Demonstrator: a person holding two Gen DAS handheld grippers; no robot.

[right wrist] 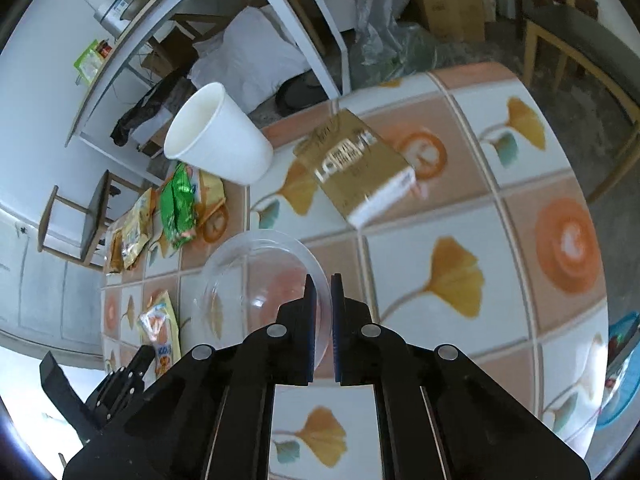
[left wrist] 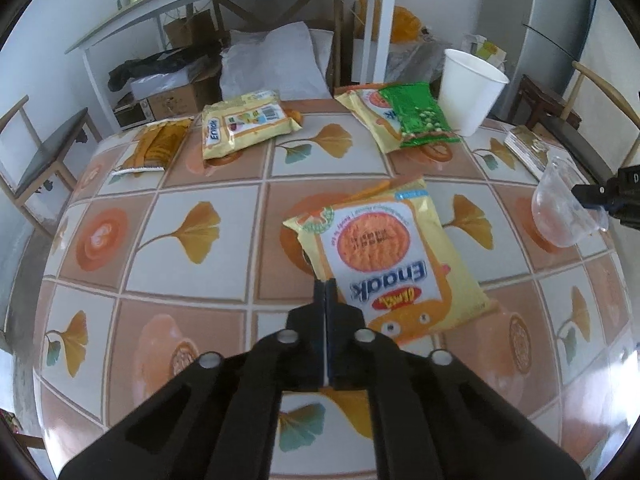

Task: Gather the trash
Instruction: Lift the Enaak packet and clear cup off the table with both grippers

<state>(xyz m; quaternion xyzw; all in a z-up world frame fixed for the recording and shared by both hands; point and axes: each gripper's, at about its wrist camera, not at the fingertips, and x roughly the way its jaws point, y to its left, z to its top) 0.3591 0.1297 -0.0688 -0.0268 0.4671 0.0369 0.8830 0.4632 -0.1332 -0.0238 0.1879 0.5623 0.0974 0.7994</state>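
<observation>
My left gripper (left wrist: 325, 282) is shut, its tips at the near left edge of a yellow Enaak snack bag (left wrist: 384, 252) lying on the table; whether it pinches the bag's edge I cannot tell. My right gripper (right wrist: 325, 280) is shut on the rim of a clear plastic bowl (right wrist: 260, 280), held tilted above the table; it also shows in the left wrist view (left wrist: 560, 208). More wrappers lie at the far side: a yellow Enaak bag (left wrist: 244, 126), a brown wrapper (left wrist: 154, 146), and a green bag (left wrist: 420, 114) on another yellow bag (left wrist: 368, 114).
A white paper cup (left wrist: 470, 90) stands at the far right of the tiled table (left wrist: 200, 184). A gold carton (right wrist: 356, 166) lies near the table's edge. Chairs stand left (left wrist: 44, 148) and right (left wrist: 576, 120). A white shelf with boxes (left wrist: 240, 40) is behind.
</observation>
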